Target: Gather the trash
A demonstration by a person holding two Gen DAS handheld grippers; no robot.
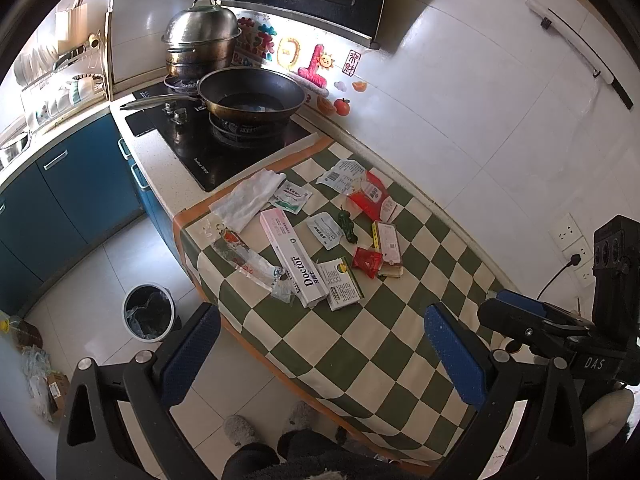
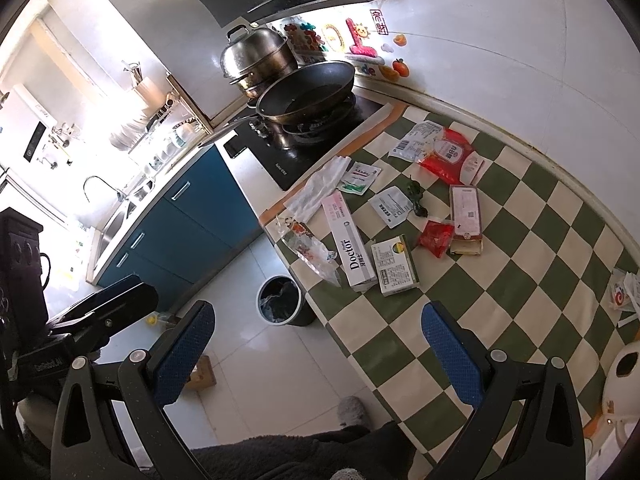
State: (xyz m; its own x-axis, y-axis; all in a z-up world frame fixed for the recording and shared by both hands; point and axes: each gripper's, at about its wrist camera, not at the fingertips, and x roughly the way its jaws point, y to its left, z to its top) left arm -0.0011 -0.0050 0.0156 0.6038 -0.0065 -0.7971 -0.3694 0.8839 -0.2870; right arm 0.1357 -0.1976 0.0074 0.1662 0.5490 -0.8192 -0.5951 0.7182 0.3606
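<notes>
Both claws hang high above the counter, and this height probably serves to survey the litter before one piece is chosen. The left gripper [image 1: 320,356] has its two blue pads spread wide and nothing is between them. The right gripper [image 2: 318,354] is the same, spread and empty.

The trash lies scattered in the middle of the frame on the checkered cloth [image 1: 360,344], in a loose group and mostly flat. The long Doctor toothpaste box [image 1: 294,256] lies near the cloth's left edge, with the green-edged carton [image 1: 343,283] just beside its lower end. A crumpled clear plastic bag [image 1: 248,260] lies to the left of the box, partly over the edge of the cloth. Further up lie a white tissue [image 1: 250,200], a red pouch [image 1: 370,196], a small red wrapper [image 1: 366,262] and a flat brown box [image 1: 388,246].

The trash bin [image 1: 149,312] stands on the floor at the lower left of the left wrist view, just beside the counter corner, a place that seems handy for dropping pieces. It is lined with a dark bag and looks almost empty. On the stove in the upper part of the frame, the black wok [image 1: 252,98] holds no food, and the steel steamer pot [image 1: 202,40] behind it is covered, so its content is hidden.
</notes>
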